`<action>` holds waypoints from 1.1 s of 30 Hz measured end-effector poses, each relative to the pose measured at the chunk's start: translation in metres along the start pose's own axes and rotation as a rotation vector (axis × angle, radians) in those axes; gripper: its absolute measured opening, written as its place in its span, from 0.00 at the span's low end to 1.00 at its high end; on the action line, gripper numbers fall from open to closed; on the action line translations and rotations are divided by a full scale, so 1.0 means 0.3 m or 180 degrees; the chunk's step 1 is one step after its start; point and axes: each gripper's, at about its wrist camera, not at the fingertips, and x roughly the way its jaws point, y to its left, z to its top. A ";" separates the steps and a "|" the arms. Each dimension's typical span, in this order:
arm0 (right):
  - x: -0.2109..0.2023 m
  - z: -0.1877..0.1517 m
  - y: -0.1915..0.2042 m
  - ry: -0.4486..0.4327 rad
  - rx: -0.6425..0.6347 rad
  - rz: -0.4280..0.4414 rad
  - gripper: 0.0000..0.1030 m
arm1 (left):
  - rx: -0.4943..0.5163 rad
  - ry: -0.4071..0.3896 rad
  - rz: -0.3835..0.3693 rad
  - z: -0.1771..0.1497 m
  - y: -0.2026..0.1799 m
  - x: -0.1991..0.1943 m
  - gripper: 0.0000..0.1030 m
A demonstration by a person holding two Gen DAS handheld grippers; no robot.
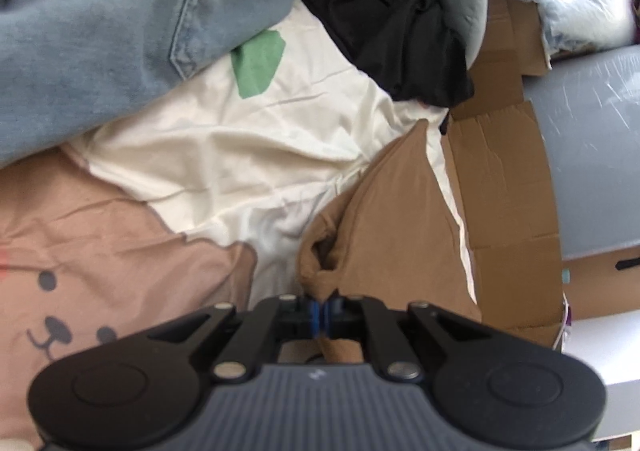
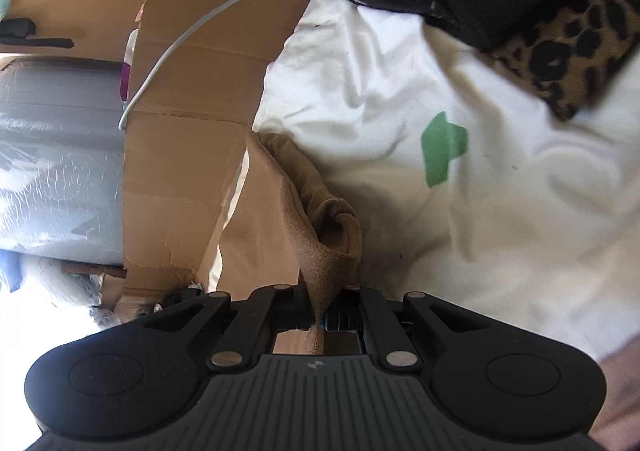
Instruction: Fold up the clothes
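Brown garment point(image 1: 396, 219) hung just ahead of both tongs, each clenched on an edge of it: left tongs point(image 1: 322, 313), right tongs point(image 2: 320, 317). It looked picked up above the white bedsheet point(image 1: 224, 155); spreading it flat seemed next.

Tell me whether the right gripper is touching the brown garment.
Touching. The right wrist view shows the right gripper shut on a pinched fold of the brown garment, the cloth running between its jaws.

Sock point(image 1: 384, 211): lying on the sheet point(image 1: 224, 155), beside the cardboard point(image 1: 508, 187).
Jeans point(image 1: 100, 31): lying behind the sheet.
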 end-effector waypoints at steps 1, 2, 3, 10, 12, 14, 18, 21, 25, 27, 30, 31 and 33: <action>-0.016 -0.004 0.000 -0.0003 -0.0003 -0.0020 0.01 | 0.0038 0.0023 0.0028 -0.003 -0.003 -0.009 0.02; -0.032 -0.008 0.000 -0.0005 -0.0007 -0.0039 0.01 | 0.0075 0.0046 0.0055 -0.007 -0.007 -0.019 0.02; -0.049 -0.012 0.000 -0.0006 -0.0012 -0.0055 0.01 | 0.0099 0.0065 0.0064 -0.011 -0.008 -0.026 0.02; -0.196 -0.061 0.017 0.0020 -0.0107 -0.0261 0.01 | 0.0275 0.0171 0.0201 -0.057 -0.020 -0.105 0.02; -0.235 -0.076 0.008 0.0008 -0.0088 -0.0305 0.01 | 0.0324 0.0209 0.0231 -0.066 -0.022 -0.127 0.02; -0.273 -0.093 0.003 0.0006 -0.0101 -0.0351 0.01 | 0.0358 0.0237 0.0258 -0.073 -0.026 -0.146 0.02; -0.343 -0.121 -0.001 0.0005 -0.0177 -0.0424 0.01 | 0.0493 0.0303 0.0313 -0.086 -0.042 -0.178 0.02; -0.392 -0.132 -0.008 0.0012 -0.0207 -0.0456 0.01 | 0.0541 0.0351 0.0358 -0.102 -0.048 -0.193 0.02; -0.442 -0.148 -0.025 0.0020 -0.0215 -0.0473 0.01 | 0.0574 0.0370 0.0446 -0.131 -0.047 -0.210 0.02; -0.456 -0.161 -0.036 0.0029 -0.0211 -0.0484 0.01 | 0.0591 0.0377 0.0484 -0.140 -0.045 -0.216 0.02; -0.470 -0.182 -0.075 0.0043 -0.0158 -0.0517 0.01 | 0.0696 0.0410 0.0543 -0.149 -0.046 -0.218 0.02; -0.476 -0.190 -0.093 0.0042 -0.0118 -0.0529 0.01 | 0.0731 0.0424 0.0562 -0.152 -0.046 -0.219 0.02; -0.487 -0.204 -0.127 0.0038 -0.0052 -0.0546 0.01 | 0.0783 0.0468 0.0583 -0.154 -0.043 -0.222 0.02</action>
